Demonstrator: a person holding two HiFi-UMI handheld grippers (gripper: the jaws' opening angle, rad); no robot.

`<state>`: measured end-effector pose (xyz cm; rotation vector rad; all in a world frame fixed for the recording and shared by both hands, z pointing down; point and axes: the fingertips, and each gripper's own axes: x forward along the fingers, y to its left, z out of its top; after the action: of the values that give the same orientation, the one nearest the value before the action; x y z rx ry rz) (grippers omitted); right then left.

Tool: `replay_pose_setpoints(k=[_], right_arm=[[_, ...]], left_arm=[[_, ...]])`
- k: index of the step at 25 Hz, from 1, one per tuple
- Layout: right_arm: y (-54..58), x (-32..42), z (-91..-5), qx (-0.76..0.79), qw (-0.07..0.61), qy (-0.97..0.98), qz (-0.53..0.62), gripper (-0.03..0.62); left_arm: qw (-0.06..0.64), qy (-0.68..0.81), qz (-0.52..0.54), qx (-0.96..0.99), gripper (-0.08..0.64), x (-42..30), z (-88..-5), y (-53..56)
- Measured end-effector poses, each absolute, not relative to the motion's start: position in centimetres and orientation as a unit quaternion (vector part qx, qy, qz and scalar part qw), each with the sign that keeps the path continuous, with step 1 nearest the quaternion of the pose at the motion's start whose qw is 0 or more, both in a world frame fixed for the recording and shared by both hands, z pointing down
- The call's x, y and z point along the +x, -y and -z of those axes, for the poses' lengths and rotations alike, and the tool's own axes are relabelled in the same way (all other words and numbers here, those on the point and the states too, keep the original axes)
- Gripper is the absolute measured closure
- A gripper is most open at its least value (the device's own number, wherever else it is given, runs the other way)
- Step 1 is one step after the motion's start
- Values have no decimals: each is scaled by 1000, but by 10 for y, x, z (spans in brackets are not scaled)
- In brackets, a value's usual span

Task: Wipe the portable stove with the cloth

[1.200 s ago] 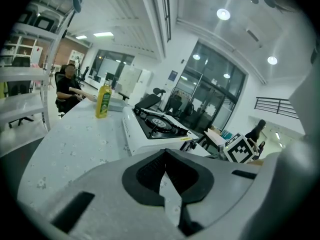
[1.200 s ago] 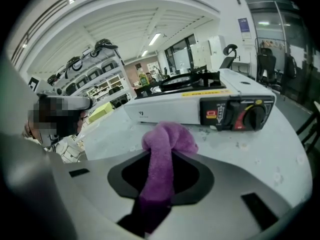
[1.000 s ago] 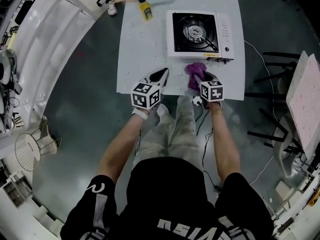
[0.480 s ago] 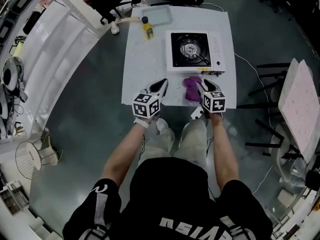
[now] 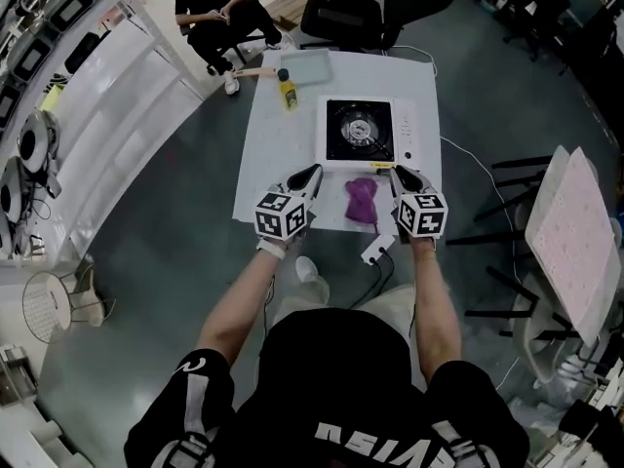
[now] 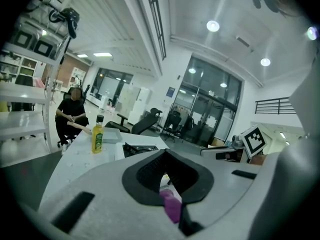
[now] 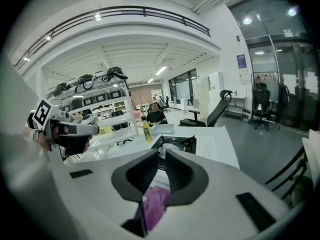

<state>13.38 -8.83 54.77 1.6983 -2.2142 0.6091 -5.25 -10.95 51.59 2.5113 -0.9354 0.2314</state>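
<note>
- Left gripper [image 6: 165, 154]: the jaws meet at the tips with nothing between them. It is held above the near edge of the counter [image 5: 278, 144].
- Right gripper [image 7: 161, 153]: the jaws have just been closing and now stand a narrow slit apart, with nothing held. The burner shows through the slit.
- Purple cloth [image 5: 361, 201]: it lies crumpled on the white counter between the two grippers and is touched by neither. It is just on the near side of the portable stove [image 5: 366, 130].
- Head view only: the person's forearms, the whole outline of the counter, a pale tray [image 5: 304, 66] at its far edge, and a black office chair [image 5: 341, 18] beyond.
- Gripper views only: each shows the cloth low down, behind its own jaws. The left gripper view also catches the other gripper's marker cube [image 6: 255, 139] at the right, under ceiling lights and in front of a glazed wall.
- Count: two grippers, one cloth, one stove, one yellow bottle [image 5: 288, 91], one tray, and one seated person [image 5: 214, 8] past the counter.
</note>
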Motion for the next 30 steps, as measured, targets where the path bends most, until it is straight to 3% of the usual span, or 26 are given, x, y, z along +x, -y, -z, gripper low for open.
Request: replay_pose_setpoints(k=[15,30], right_arm=[[76,219,-527,518,126,827,-177,577],[66,249,-531,491,101,849,-167,581]], left_arm=[[189,433,-69,879,554,22,-505,76],[177,464,-72,865,554,59,-510,42]])
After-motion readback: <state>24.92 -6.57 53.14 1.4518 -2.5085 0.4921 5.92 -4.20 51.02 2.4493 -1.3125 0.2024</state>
